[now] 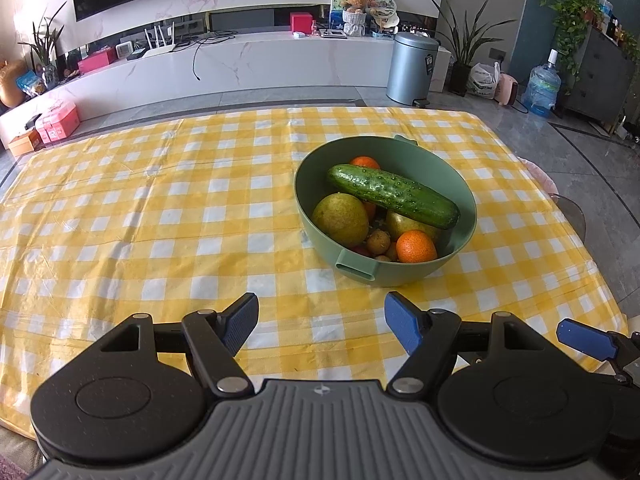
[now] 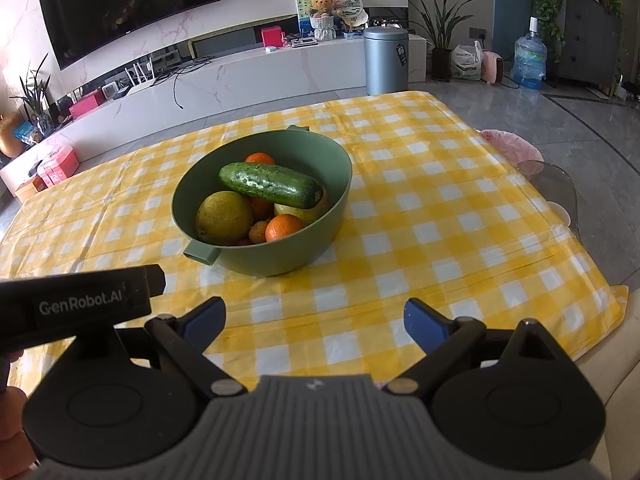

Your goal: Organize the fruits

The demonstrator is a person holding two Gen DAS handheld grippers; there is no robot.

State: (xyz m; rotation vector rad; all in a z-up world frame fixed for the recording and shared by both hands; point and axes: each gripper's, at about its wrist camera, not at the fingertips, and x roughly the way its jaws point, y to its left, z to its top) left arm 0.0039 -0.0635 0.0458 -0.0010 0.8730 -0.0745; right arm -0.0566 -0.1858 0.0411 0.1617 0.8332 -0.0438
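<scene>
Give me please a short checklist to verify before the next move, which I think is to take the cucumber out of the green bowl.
1. Left gripper open and holding nothing: ok.
2. Right gripper open and holding nothing: ok.
3. Cucumber lies on top of the other fruit, nothing covering it: ok.
4. Both grippers are short of the green bowl, over bare tablecloth, with a free path: ok.
5. Pear and orange below will stay in place when the cucumber lifts: cannot tell.
6. A place to put the cucumber down: bare cloth is around the bowl, ok; no second container is in view.
</scene>
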